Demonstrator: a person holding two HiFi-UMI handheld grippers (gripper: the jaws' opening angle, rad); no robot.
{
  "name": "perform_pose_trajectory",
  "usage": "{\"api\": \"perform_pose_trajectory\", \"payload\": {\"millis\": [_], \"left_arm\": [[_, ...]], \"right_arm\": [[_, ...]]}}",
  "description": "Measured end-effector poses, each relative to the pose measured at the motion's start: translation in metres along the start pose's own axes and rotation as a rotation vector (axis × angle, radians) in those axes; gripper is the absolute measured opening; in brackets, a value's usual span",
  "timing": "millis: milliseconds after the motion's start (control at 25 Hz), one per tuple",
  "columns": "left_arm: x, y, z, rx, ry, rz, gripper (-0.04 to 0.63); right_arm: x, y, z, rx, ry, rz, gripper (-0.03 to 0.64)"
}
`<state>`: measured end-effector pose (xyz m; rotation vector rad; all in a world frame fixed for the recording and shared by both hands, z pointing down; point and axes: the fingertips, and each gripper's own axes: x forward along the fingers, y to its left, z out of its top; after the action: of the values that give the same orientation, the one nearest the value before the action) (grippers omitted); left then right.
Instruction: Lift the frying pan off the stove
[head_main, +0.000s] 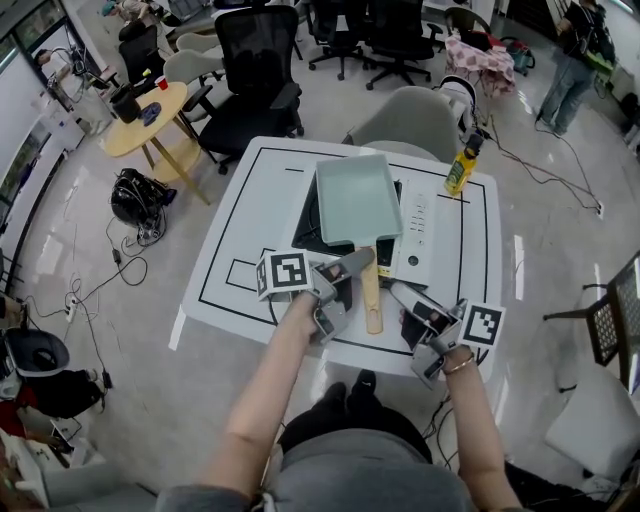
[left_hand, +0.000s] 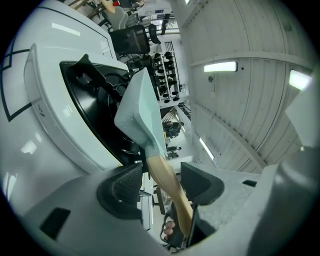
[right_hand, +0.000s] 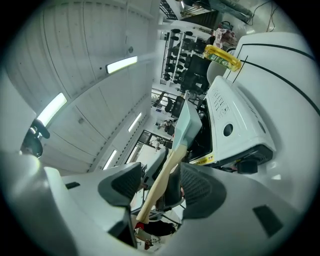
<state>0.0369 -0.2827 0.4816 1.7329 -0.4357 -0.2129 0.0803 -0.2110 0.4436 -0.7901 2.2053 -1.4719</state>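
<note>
Frying pan (head_main: 357, 198) over the stove (head_main: 415, 238); left gripper (head_main: 348, 270) straddles its wooden handle (head_main: 372, 302) unclamped, right gripper (head_main: 405, 300) gapes at the table's (head_main: 235, 300) near edge.

Glossy pale floor (head_main: 560, 190); black office chairs (head_main: 255, 75); round yellow table (head_main: 150, 118).

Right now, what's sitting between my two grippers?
The wooden handle of the frying pan runs between the left gripper and the right gripper, clearest in the head view.

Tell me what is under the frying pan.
Under the frying pan is the stove's black burner top; the left gripper view shows part of its pan supports. The burner's middle is covered by the pan.
</note>
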Motion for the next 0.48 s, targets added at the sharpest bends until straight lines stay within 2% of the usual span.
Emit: {"api": "perform_pose_trajectory", "payload": {"millis": [480], "left_arm": [[0.022, 0.008, 0.004, -0.116, 0.028, -0.049, 0.23]], "right_arm": [[0.002, -0.006, 0.004, 0.021, 0.023, 0.006, 0.242]]}}
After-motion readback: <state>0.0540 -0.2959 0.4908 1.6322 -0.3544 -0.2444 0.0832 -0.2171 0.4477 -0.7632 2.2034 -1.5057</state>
